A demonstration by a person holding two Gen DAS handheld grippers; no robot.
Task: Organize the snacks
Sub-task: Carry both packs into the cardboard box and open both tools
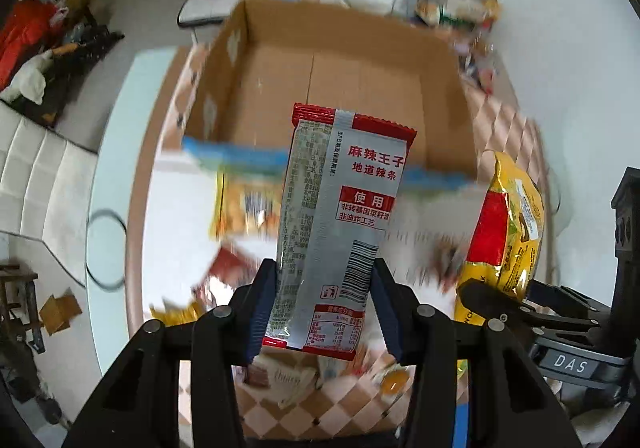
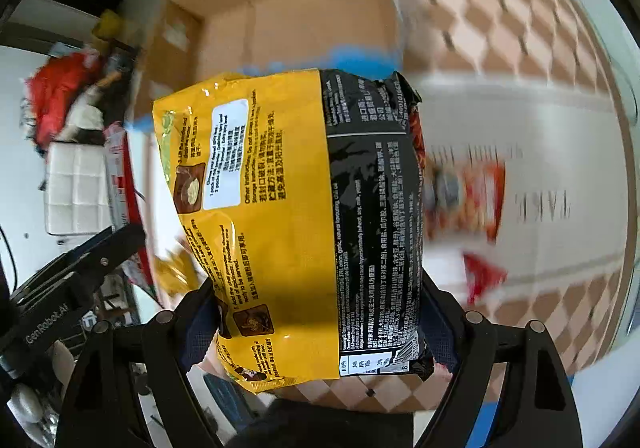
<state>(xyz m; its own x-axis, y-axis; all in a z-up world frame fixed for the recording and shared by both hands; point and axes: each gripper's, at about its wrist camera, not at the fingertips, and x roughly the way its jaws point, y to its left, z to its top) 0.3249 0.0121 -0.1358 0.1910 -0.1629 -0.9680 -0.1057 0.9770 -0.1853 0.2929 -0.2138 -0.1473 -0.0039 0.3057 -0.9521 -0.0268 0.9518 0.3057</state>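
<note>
Checkered tablecloth [image 1: 500, 135] below, cardboard box [image 1: 328, 87] open ahead. My left gripper [image 1: 324, 308] clamps the silver spicy-strip packet [image 1: 340, 207]; right gripper [image 2: 320, 328] clamps the yellow noodle bag [image 2: 280, 207]. I'd carry both over the rim, lower, then release flat.

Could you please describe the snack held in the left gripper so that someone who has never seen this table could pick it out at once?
Start at the open cardboard box on the checked tablecloth. In front of it, the left gripper has its jaws shut on a slim silver packet with red ends, red Chinese lettering and a barcode. Unlike the bulky yellow noodle bag beside it, it is narrow, flat and silver.
</note>
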